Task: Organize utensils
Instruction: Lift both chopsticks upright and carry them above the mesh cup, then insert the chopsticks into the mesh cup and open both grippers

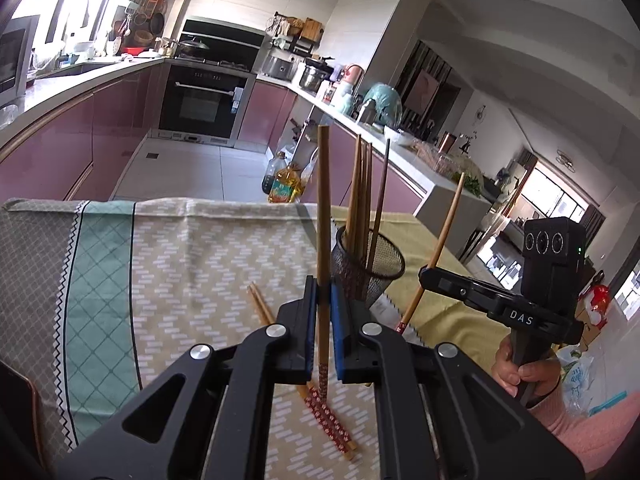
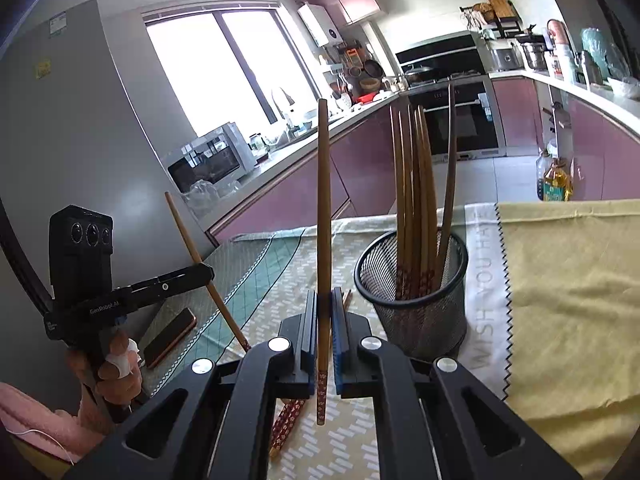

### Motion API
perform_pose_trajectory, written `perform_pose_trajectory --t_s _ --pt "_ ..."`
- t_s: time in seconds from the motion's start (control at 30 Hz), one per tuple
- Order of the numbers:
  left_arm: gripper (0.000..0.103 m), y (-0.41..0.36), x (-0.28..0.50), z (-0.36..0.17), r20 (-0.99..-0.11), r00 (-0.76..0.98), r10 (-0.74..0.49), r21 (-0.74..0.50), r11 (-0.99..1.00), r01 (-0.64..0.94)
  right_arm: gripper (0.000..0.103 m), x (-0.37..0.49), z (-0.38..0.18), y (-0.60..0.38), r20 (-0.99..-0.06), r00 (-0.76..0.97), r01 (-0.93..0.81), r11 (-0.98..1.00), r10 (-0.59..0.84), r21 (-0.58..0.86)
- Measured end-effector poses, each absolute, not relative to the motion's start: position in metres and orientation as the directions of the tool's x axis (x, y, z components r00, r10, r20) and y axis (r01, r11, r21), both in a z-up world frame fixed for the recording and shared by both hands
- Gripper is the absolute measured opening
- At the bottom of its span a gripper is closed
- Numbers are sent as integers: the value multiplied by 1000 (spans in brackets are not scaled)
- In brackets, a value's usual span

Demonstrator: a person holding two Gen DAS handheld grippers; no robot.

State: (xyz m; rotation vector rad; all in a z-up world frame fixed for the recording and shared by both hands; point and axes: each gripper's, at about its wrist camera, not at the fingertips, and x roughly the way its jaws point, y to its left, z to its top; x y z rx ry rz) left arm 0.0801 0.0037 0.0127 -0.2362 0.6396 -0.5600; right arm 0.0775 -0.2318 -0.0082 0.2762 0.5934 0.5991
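My left gripper (image 1: 322, 292) is shut on a wooden chopstick (image 1: 323, 208) held upright, red patterned end down. My right gripper (image 2: 325, 304) is shut on another upright chopstick (image 2: 323, 200). Each gripper shows in the other's view: the right one (image 1: 430, 270) at the right with its tilted chopstick (image 1: 444, 232), the left one (image 2: 206, 268) at the left with its chopstick (image 2: 192, 248). A black mesh holder (image 1: 368, 268) with several chopsticks stands just beyond the left gripper; in the right wrist view it (image 2: 416, 292) is right of my fingers. Two chopsticks (image 1: 280, 340) lie on the cloth, also seen under the right gripper (image 2: 286, 424).
A patterned tablecloth (image 1: 180, 260) covers the table, with a yellow cloth (image 2: 568, 300) at the right. A phone (image 2: 170, 336) lies at the table's left edge. An oil bottle (image 1: 285, 184) stands on the floor beyond. Kitchen counters and an oven are behind.
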Motion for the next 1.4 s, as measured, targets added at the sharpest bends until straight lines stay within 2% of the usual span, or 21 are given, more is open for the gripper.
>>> perform_pose_trajectory --t_s 0.9,1.4 --pt "7 -34 115 71 -395 682 -616 -338 787 516 5 98 51 -265 -354 779 -430 851 518 301" --pt "7 -50 138 87 -369 697 -615 -321 788 525 5 120 61 -265 -356 792 -416 866 495 278"
